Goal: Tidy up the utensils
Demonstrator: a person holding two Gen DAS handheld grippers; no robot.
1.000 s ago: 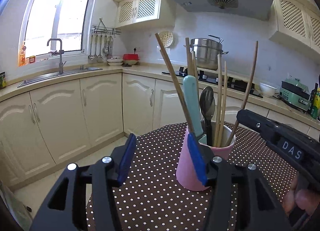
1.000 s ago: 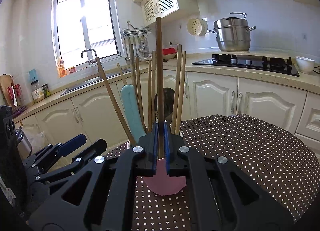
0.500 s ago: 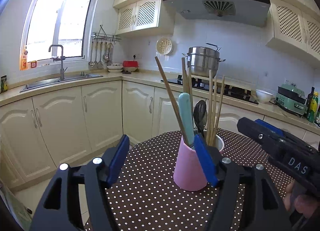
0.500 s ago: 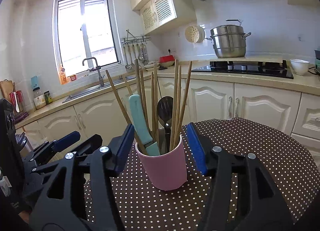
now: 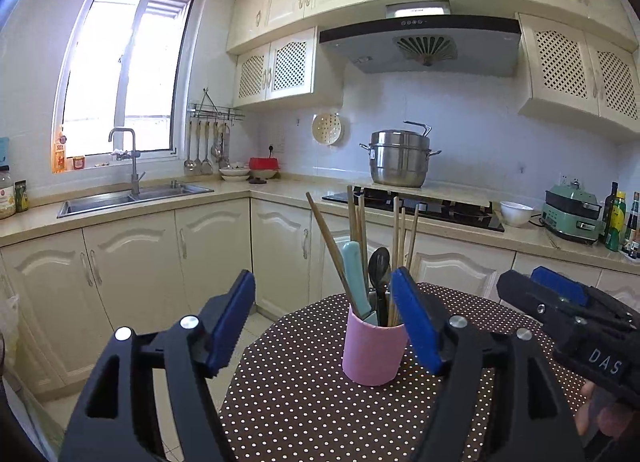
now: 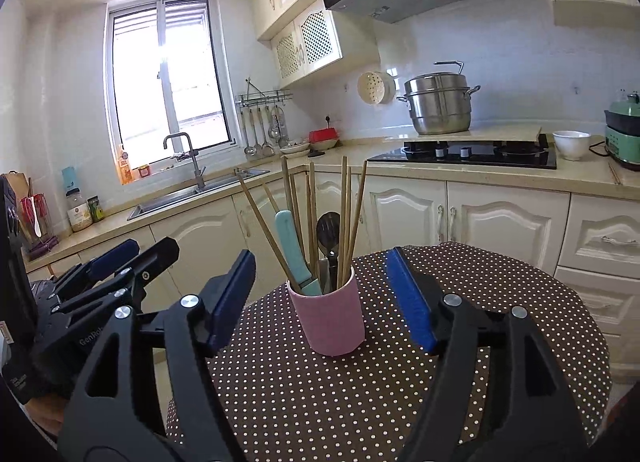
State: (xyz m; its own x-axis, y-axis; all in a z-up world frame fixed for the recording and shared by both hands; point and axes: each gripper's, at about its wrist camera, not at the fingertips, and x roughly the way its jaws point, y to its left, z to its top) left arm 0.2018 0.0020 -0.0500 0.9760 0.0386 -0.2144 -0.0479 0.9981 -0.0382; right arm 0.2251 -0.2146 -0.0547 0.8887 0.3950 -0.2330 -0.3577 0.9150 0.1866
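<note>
A pink cylindrical cup (image 6: 329, 318) stands upright near the far edge of a round table (image 6: 500, 342) covered in brown cloth with white dots. In the cup stand several wooden chopsticks (image 6: 345, 214), a knife with a pale blue handle (image 6: 292, 246) and a dark spoon (image 6: 329, 228), bowl up. The left gripper (image 5: 324, 322) and right gripper (image 6: 322, 298) are both released, their blue-padded jaws opening with nothing gripped, short of the cup. White letters "DAS" show on the right gripper's body in the left wrist view.
</note>
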